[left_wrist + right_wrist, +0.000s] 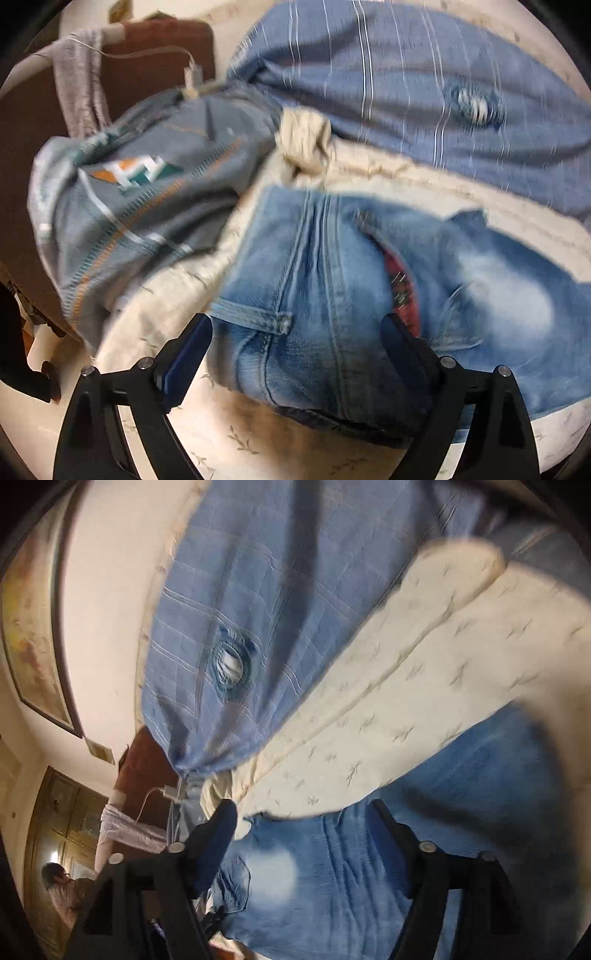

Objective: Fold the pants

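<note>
Left wrist view: faded blue jeans [332, 288] lie folded on a cream bedspread [229, 439] printed with small sprigs. Waistband end sits nearest the camera; belt loop and centre seam visible, a red patterned lining showing at a pocket opening. Left tongs [295, 328] spread wide, one finger on each side of the jeans' near end, pads not pressing on the denim; nothing held.

Beyond the jeans, a grey garment [140, 206] with orange stitching and a teal-and-orange emblem lies bunched toward the bed's left edge. A blue striped pillow [388, 85] with a round button at its centre lies across the far side. A dark brown headboard [155, 48] stands behind, a white cable draped over it.

Right wrist view, tilted and blurred: right tongs [303, 812] wide apart over the jeans [369, 886], gripping nothing. Same pillow [258, 609] and bedspread [424, 686] above. A framed picture [33, 635] hangs on the wall.
</note>
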